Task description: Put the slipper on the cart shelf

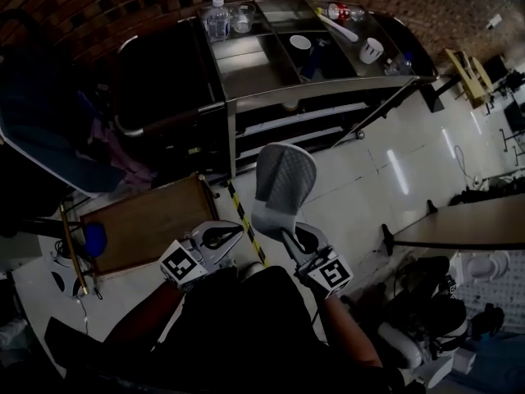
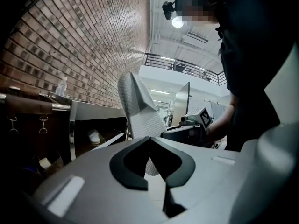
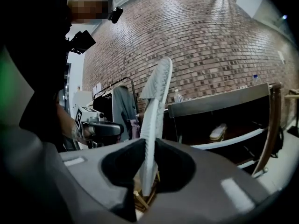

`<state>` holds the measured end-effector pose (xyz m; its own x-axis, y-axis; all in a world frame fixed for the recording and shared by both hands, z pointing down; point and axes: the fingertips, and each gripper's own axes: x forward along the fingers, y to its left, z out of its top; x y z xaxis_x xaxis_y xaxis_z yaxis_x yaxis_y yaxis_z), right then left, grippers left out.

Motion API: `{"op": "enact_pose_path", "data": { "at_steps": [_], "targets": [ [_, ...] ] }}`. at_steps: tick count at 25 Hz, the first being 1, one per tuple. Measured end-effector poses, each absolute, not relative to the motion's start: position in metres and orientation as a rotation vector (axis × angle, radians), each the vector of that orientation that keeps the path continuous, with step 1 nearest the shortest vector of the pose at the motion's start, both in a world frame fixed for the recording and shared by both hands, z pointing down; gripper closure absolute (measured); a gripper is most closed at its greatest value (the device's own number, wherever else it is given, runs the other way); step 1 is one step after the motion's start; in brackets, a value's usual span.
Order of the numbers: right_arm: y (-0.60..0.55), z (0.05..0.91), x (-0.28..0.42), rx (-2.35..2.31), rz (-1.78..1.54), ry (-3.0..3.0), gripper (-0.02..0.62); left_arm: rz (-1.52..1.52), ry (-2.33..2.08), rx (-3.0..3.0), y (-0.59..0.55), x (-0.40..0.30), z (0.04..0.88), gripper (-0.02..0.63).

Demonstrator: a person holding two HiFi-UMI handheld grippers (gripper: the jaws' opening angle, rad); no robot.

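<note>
The pale grey, waffle-textured slipper [image 1: 284,180] hangs in the air in front of me, gripped at its lower end by my right hand-held gripper [image 1: 289,238]. Its far end points to 12 o'clock, at the stainless-steel cart [image 1: 328,79], and it rests on no shelf. The head view gives me its broad face. The right gripper view gives only its thin edge, upright, with a black pad pressed against each side.

My left hand-held gripper [image 1: 232,235] sits at the slipper's 8 o'clock, near it but apart. In its own view the jaws are clenched tip to tip on nothing, and the slipper rises beyond them.

Only the two gripper views look under the cart top. There a second white slipper [image 3: 218,131] lies on a lower shelf. Only the head view shows me the white bowl [image 1: 300,43] and white cup [image 1: 371,51] on top. The clear plastic water bottle [image 1: 217,19] beside them has a label too small to read.

The only print I can make out is the black-and-white square marker [image 1: 182,263] on each cube, a pattern rather than letters.

A brown wooden board [image 1: 148,222] lies at 9 o'clock, and a yellow-and-black striped strip [image 1: 246,220] crosses the floor. A red-brick wall [image 3: 210,41] stands behind the cart.
</note>
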<state>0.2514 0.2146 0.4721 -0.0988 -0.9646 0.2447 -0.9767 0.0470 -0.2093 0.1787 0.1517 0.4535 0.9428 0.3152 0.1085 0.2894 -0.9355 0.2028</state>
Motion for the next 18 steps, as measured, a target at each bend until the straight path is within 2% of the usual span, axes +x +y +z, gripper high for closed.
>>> {"op": "enact_pose_path", "data": {
  "at_steps": [10,18],
  "targets": [
    [0.18,0.495,0.28,1.928,0.54,-2.32,0.532,0.224,0.336,2.932,0.124,0.205,0.469,0.604],
    [0.173,0.522,0.329,1.654,0.636,-2.503,0.532,0.235,0.042,2.974,0.122,0.268,0.469,0.604]
  ]
}}
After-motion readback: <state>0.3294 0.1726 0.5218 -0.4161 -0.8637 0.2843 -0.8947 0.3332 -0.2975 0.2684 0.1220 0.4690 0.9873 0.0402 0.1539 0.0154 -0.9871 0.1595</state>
